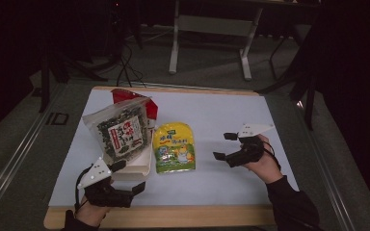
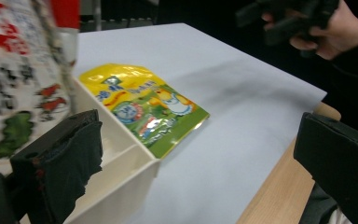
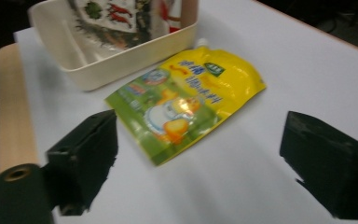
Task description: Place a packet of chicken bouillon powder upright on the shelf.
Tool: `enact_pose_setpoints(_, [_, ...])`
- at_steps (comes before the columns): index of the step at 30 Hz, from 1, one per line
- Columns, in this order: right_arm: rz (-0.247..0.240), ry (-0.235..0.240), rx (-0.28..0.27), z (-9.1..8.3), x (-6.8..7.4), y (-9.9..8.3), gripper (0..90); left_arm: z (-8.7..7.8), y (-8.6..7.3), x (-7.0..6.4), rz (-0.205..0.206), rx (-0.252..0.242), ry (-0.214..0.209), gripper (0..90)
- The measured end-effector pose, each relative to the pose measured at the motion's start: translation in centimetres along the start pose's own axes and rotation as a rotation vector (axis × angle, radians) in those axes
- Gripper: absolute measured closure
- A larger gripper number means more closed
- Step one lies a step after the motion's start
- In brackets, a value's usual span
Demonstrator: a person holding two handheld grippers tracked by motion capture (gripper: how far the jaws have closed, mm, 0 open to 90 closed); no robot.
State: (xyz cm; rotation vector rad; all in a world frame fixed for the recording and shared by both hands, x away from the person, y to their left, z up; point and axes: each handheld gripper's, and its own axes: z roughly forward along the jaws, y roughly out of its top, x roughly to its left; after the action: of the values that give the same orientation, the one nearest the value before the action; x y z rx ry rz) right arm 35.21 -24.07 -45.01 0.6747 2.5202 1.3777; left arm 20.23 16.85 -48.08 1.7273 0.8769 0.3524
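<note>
A yellow and green pouch (image 1: 174,147) (image 2: 145,105) (image 3: 186,99) lies flat on the white table cover, right beside a cream bin (image 1: 139,168) (image 2: 121,172) (image 3: 121,65). A seaweed snack bag (image 1: 120,131) (image 2: 14,88) (image 3: 121,18) stands tilted in the bin, with a red pack (image 1: 125,95) behind it. My left gripper (image 1: 127,177) (image 2: 200,168) is open at the bin's near corner, holding nothing. My right gripper (image 1: 225,146) (image 3: 200,163) is open too, a little right of the pouch, its jaws pointing at it.
The white cover (image 1: 212,113) lies on a wooden table whose front edge (image 1: 183,216) runs along the bottom. Bare cover stretches behind the pouch. Grey floor, table legs (image 1: 174,48) and cables (image 1: 125,67) lie beyond the far edge.
</note>
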Motion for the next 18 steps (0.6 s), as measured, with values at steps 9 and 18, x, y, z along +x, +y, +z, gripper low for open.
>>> enact_pose_setpoints(9, [-0.037, -0.057, 0.041, 3.0, -1.0, 0.9, 19.5, 1.9, -0.7, -0.6, 0.054, 0.018, -0.044, 2.4])
enact_pose_setpoints(18, [-0.024, -0.049, 0.067, 6.0, -2.4, 1.9, 23.0, 2.2, -1.2, -1.5, 0.108, 0.012, -0.095, 2.4])
